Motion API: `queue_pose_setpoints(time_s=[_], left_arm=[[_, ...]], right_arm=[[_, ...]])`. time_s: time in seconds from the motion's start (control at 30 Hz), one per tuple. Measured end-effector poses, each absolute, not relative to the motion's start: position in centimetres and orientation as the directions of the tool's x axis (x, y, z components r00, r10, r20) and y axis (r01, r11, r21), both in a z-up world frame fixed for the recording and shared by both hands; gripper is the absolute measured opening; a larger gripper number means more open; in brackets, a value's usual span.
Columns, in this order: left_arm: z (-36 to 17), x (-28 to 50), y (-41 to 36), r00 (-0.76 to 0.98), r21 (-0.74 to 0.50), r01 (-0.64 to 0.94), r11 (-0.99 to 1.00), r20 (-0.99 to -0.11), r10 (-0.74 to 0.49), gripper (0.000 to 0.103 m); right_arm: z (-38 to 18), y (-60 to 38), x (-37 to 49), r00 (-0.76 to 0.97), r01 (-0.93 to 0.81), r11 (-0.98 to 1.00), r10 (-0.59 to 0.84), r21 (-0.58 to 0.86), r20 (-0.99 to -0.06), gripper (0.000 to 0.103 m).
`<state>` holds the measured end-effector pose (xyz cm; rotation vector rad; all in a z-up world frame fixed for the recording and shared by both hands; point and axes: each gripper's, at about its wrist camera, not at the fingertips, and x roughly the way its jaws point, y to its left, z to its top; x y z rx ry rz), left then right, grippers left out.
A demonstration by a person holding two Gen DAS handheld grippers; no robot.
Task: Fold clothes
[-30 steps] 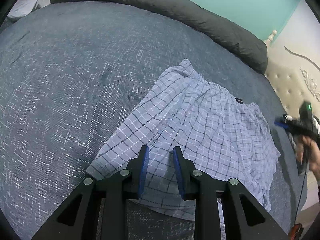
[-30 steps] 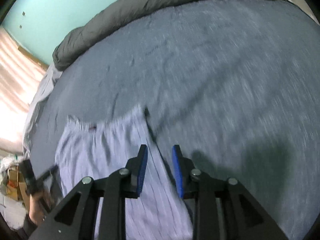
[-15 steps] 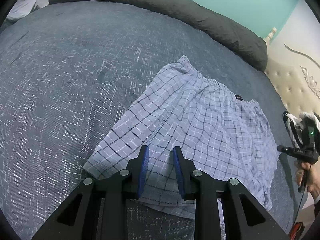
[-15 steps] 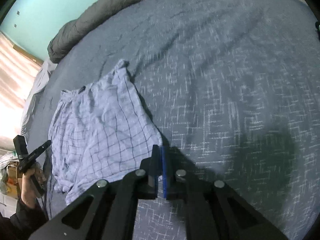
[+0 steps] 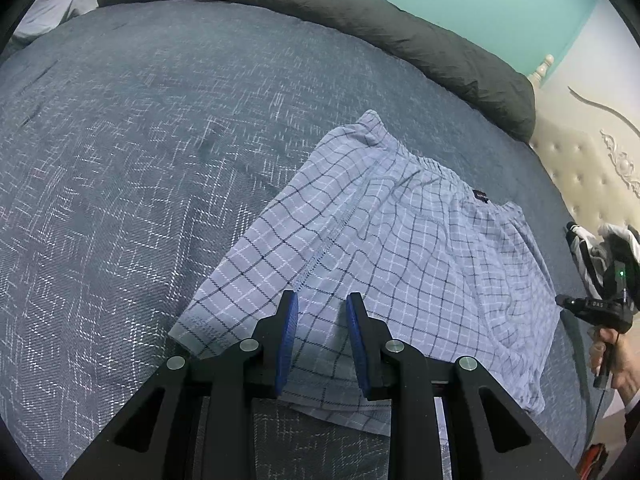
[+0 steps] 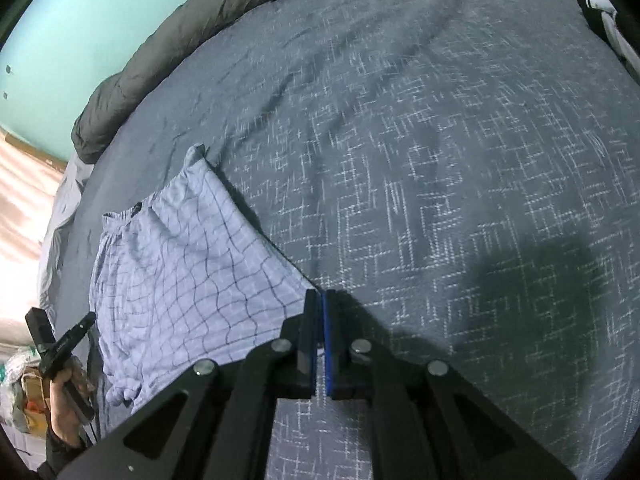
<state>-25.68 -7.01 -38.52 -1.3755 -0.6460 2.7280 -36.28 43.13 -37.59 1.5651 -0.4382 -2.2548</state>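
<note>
A pair of light blue checked shorts point(image 5: 400, 248) lies flat on the dark blue bedspread point(image 5: 120, 160). My left gripper point(image 5: 319, 303) is open and empty, hovering over the shorts' near hem beside the centre seam. In the right wrist view the shorts point(image 6: 188, 264) lie to the left on the bedspread point(image 6: 440, 160). My right gripper point(image 6: 321, 293) is shut, its tips at the shorts' near right corner; whether cloth is pinched between the pads is not clear. The right gripper also shows in the left wrist view point(image 5: 592, 304), held in a hand.
A dark grey rolled duvet point(image 5: 360, 20) lies along the far bed edge below a teal wall. A cream tufted headboard point(image 5: 592, 176) is at the right. A black-and-white garment point(image 6: 604, 16) lies at the bed's far right. Boxes point(image 6: 28, 396) sit on the floor at the left.
My right gripper swung from over the shorts to their near right corner and closed. My left gripper stayed open and drifted slightly over the hem.
</note>
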Motion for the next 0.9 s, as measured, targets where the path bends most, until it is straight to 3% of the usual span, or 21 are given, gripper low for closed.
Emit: queue_pose_setpoints(time_s=[0.27, 0.57, 0.9], left_arm=[[-38.3, -25.5, -7.3, -0.617, -0.372, 0.171, -0.912, -0.763, 0.195, 0.027], [-37.9, -24.8, -7.5, -0.616, -0.371, 0.166, -0.914, -0.762, 0.197, 0.027], [-37.1, -22.8, -3.6, -0.579, -0.470, 0.066, -0.880, -0.737, 0.350, 0.027]], right_arm=[[-34.8, 44.2, -35.1, -0.439, 0.075, -0.896, -0.424, 0.438, -0.792, 0.005], [-33.1, 37.6, -31.3, -0.440, 0.146, -0.786, -0.595, 0.600, -0.673, 0.011], [-35.0, 32.1, -26.5, -0.522, 0.094, -0.707, -0.634, 0.700, -0.570, 0.020]])
